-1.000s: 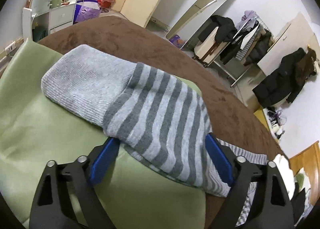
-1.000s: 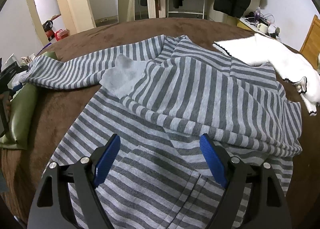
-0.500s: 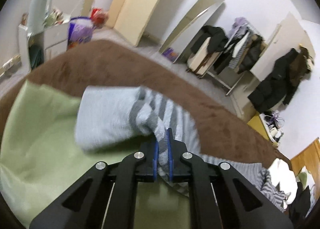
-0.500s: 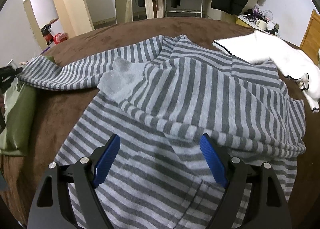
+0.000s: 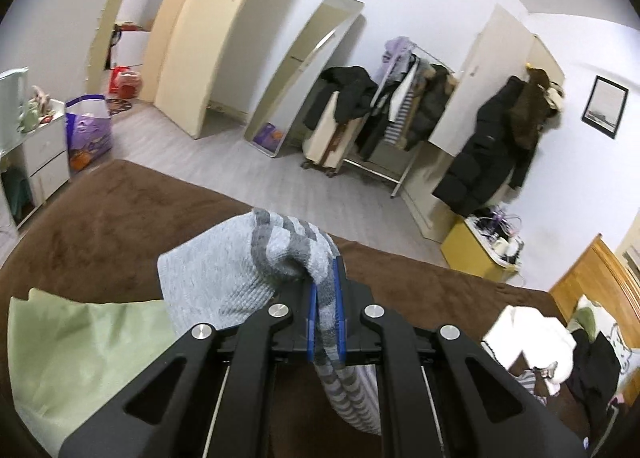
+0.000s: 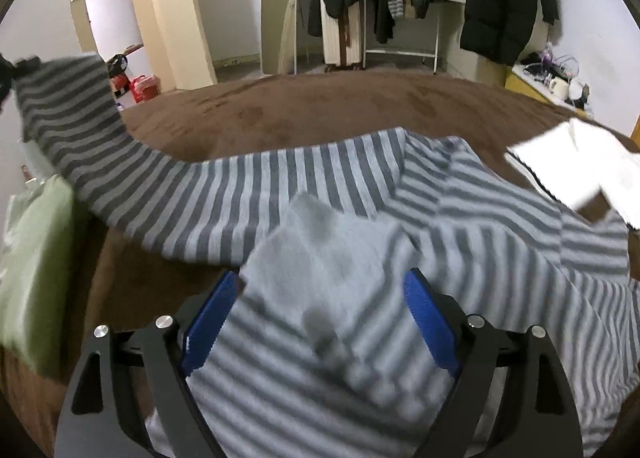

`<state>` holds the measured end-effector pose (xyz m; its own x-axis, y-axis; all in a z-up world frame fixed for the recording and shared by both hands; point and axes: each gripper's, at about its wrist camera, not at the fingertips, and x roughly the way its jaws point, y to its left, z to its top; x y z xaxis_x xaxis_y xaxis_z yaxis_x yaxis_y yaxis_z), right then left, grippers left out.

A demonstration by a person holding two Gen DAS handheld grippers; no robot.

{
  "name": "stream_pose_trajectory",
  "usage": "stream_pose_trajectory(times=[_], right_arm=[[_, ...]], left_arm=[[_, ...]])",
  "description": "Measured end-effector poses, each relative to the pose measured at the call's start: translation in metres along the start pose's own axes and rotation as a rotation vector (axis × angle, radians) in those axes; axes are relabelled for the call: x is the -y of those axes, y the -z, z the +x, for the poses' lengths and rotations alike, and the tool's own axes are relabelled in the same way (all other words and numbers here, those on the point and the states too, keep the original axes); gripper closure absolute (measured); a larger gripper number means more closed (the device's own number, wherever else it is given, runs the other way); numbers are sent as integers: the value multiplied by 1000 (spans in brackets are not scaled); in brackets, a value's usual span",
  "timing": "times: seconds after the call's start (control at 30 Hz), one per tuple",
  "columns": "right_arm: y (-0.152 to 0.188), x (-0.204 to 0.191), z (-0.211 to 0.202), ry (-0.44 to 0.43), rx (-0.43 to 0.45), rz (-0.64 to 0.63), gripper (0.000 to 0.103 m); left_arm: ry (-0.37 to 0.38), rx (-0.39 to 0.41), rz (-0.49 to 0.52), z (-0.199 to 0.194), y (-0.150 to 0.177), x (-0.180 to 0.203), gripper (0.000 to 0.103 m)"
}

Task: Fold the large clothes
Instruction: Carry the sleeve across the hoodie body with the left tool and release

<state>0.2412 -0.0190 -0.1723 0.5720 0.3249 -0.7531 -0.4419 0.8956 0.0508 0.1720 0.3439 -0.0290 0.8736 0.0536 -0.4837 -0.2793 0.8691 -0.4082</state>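
In the left wrist view, the left gripper is clamping the sleeve near its plain grey cuff, jaws closed on a bunch of striped knit, and the sleeve is hanging lifted above the brown bed, with a green cloth lying at the near left. To do this fold well, the sleeve is best carried low and level so the fabric is not twisting below the pinch, and released only once it is lying flat across the body. In the right wrist view, the right gripper is hovering with its jaws wide apart over the sweater, which is spread on the near half of the bed; its other cuff is already lying folded in on the chest, between the blue pads. The raised sleeve is stretching to the far left, taut from the shoulder. This open gripper is probably best used pressing the body down near the shoulder so the sweater is not sliding. A white garment at the right edge is touching the sweater and should be kept out of the fold.
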Motion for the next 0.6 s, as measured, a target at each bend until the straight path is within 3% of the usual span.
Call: stream_pose_trajectory(times=[0.07,0.13,0.2,0.5,0.57,0.6], right_arm=[[-4,-11,16,19,4,-42,20],[-5,-16,31,-12,-12,-45,36],[-3,-22,47,-30,-49,-60,42],[7,-26,63,3,-54,-75,42],[4,-22,60,-19,-60,-53,39],[3,-21,58,-29,-65,-41,32]], left_arm=[[22,-8,4,1,-2,6,93],[31,-11,15,0,-3,10,93],[36,-15,34,1,-5,15,93],[63,-25,65,5,-13,31,93],[81,-29,78,4,-15,40,93],[90,-30,87,3,-16,46,93]])
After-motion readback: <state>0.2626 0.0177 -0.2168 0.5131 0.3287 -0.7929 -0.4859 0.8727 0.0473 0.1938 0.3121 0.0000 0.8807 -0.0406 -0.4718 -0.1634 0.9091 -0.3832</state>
